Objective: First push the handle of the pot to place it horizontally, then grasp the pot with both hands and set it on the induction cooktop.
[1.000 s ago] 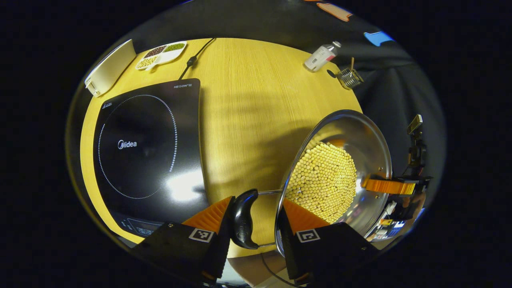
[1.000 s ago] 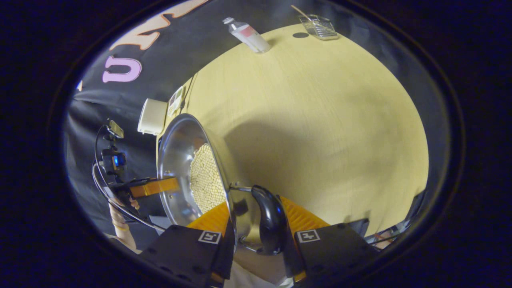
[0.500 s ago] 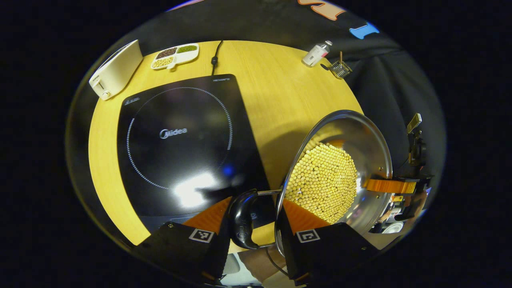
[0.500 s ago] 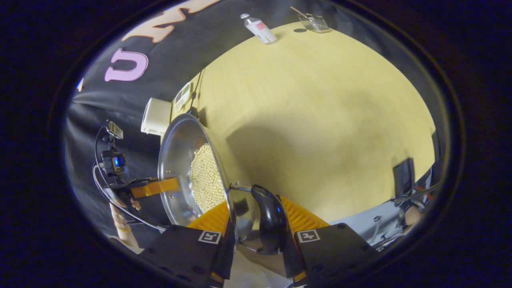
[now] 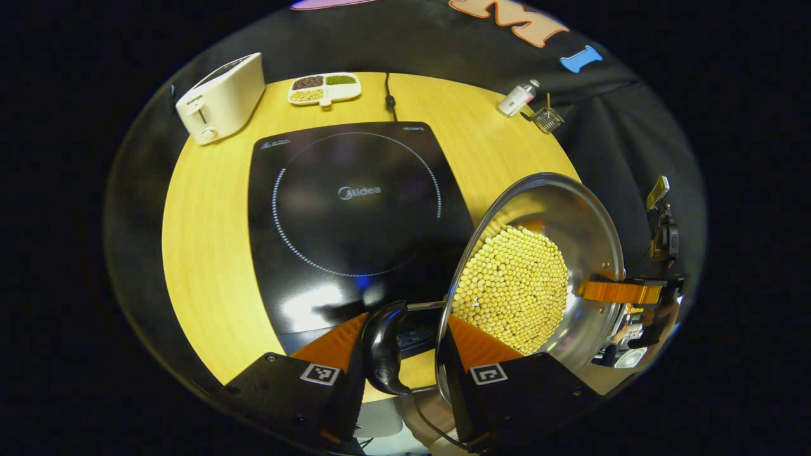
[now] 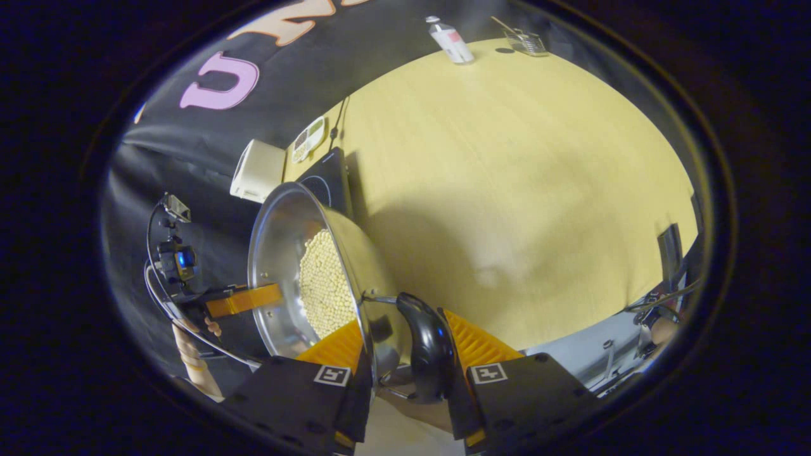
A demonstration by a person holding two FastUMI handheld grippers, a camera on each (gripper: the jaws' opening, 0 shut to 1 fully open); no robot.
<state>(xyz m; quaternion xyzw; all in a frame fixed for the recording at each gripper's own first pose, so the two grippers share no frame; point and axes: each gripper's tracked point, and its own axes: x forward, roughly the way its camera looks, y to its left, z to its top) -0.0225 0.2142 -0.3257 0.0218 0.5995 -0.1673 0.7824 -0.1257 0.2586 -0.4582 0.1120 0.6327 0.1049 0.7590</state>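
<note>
Behind the pot (image 5: 545, 266), whole induction cooktop (image 5: 355, 215).

Silver pot (image 5: 589, 215) (yellow beans (image 5: 513, 288)), black cooktop (image 5: 355, 215).

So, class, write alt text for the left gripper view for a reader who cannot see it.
The left gripper clamps one black handle of a steel pot filled with soybeans, held above a wooden table beside a black induction cooktop. The right gripper holds the pot's far side. A white toaster, a divided dish of beans and a small bottle sit at the table's far edge.
</note>
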